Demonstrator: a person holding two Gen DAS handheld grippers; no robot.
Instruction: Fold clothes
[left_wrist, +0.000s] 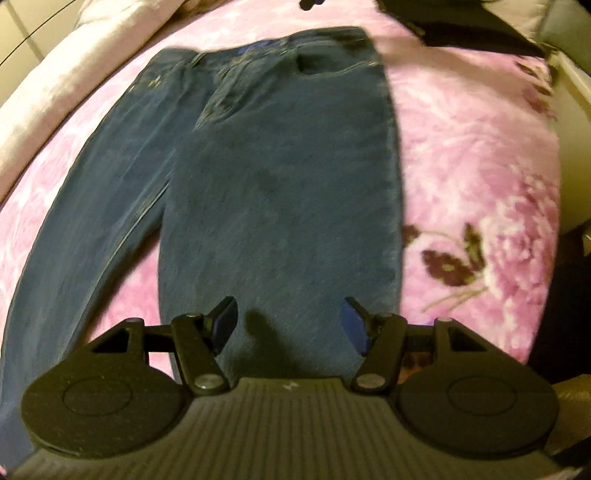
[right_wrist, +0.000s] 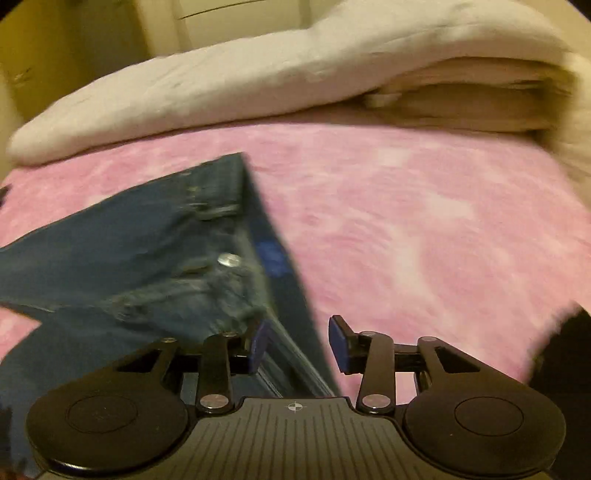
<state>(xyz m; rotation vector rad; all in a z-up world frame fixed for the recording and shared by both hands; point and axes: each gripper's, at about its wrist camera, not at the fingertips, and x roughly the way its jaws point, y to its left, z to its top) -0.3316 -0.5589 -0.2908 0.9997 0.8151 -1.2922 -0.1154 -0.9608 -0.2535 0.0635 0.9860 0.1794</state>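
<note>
Jeans (left_wrist: 280, 192) lie flat on pink blanket (left_wrist: 472, 155) of bed, waistband far end, both legs spread side by side, no fold visible. Left hand-held gripper (left_wrist: 290, 325) wide open over leg, empty. Right hand-held gripper (right_wrist: 299, 345) open astride waistband edge, gripping nothing. Folding all remains.

L gripper (left_wrist: 290, 323) open over jeans (left_wrist: 280, 192) flat on pink blanket (left_wrist: 472, 147).

Jeans (left_wrist: 280, 192) motion-blurred, left leg cut off at frame edge
</note>
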